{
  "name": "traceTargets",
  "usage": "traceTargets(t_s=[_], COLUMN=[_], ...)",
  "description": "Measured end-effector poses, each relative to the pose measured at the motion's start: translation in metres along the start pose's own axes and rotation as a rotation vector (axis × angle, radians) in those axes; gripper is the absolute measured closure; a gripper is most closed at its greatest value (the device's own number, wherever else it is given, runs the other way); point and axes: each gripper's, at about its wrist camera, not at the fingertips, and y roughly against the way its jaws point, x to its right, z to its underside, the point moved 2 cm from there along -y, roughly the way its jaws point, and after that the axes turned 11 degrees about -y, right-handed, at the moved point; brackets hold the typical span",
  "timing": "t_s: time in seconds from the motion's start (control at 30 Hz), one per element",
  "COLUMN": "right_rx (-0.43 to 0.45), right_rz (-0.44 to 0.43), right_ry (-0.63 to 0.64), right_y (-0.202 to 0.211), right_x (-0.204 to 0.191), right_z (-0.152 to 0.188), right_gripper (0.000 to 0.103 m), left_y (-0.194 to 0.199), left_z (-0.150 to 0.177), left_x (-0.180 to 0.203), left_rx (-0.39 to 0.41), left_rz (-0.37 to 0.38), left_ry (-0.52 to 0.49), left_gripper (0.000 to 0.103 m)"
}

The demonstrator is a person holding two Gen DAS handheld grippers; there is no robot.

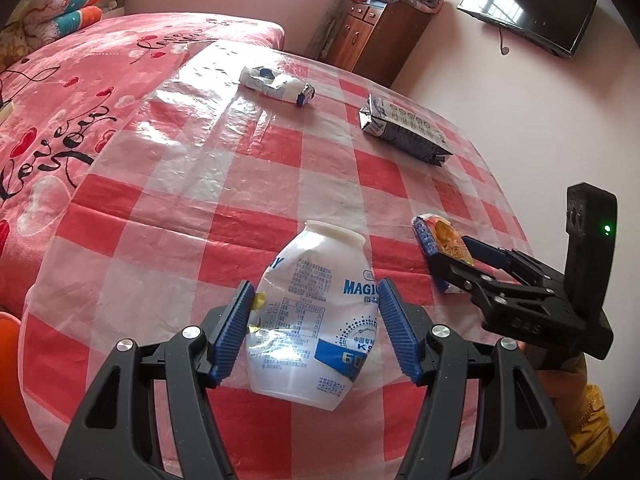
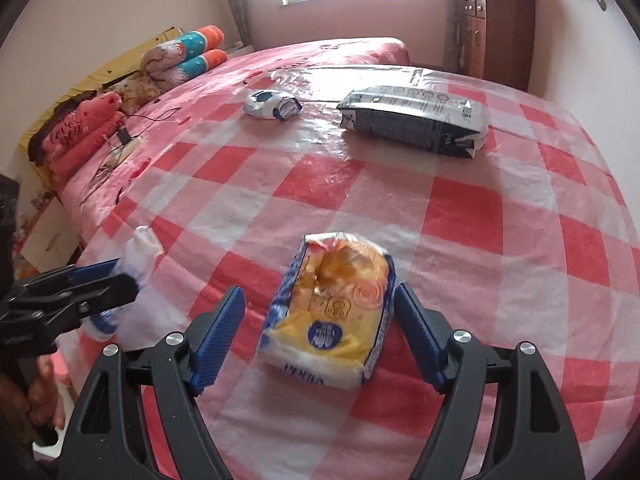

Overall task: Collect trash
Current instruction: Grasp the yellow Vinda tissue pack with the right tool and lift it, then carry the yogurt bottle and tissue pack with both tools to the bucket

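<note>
Left wrist view: left gripper [image 1: 316, 328] is spread wide around the crushed plastic bottle [image 1: 312, 320], not yet clamped; beyond the bottle lie a crumpled wrapper [image 1: 276, 84] and dark carton [image 1: 404, 130], uncollected

Right wrist view: right gripper [image 2: 320, 336] brackets the yellow tissue pack [image 2: 332, 312] beside the bottle, pads apart

Both wrist cams low, near, fwd over shared table [image 1: 256, 184].

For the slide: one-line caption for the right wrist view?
Open right gripper straddles a yellow tissue pack on the checked table; left gripper brackets a bottle.
</note>
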Motion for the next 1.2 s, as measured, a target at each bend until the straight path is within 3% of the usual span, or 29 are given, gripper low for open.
traceTargets(t_s=[0.1, 0.2, 0.3, 1.2], right_rx=[0.009, 0.017, 0.018, 0.054], right_rz=[0.035, 0.078, 0.094, 0.05], right_ry=[0.027, 0.069, 0.092, 0.136], right_y=[-0.004, -0.005, -0.005, 0.025], right_x=[-0.004, -0.01, -0.012, -0.042], right_z=[0.0, 0.003, 0.005, 0.029], right_gripper=[0.028, 0.043, 0.048, 0.06], left_y=[0.004, 0.009, 0.013, 0.055], left_z=[0.002, 0.004, 0.007, 0.034], left_x=[0.001, 0.001, 0.001, -0.01], left_rx=[0.005, 0.011, 0.016, 0.064], left_rz=[-0.001, -0.002, -0.005, -0.027], left_ry=[0.001, 0.002, 0.002, 0.025], left_gripper=[0.039, 0.039, 0.039, 0.039])
